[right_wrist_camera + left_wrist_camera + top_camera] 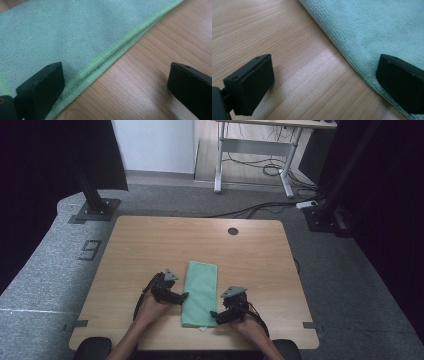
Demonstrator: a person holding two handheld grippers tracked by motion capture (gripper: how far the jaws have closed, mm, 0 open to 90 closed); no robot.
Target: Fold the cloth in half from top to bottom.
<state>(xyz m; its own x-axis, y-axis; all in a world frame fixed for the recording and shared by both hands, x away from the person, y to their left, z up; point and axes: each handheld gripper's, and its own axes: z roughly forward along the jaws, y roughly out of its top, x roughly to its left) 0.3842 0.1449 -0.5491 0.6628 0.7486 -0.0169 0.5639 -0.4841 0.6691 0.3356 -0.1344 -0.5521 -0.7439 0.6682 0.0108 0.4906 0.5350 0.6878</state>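
A folded green cloth (200, 292) lies flat on the wooden table (150, 245), near its front edge. My left gripper (183, 296) is at the cloth's left edge, low over the table. Its jaws stand wide open across that folded edge (352, 62), one over bare wood and one over the cloth. My right gripper (216, 316) is at the cloth's right edge near the front corner. It is open too, straddling the stitched double hem (117, 47), with nothing pinched between its pads (42, 85).
A round cable hole (233, 231) sits at the table's far edge. Two black posts on floor plates (95, 205) flank the table's far side. A white desk frame (250, 150) with loose cables stands beyond on the floor.
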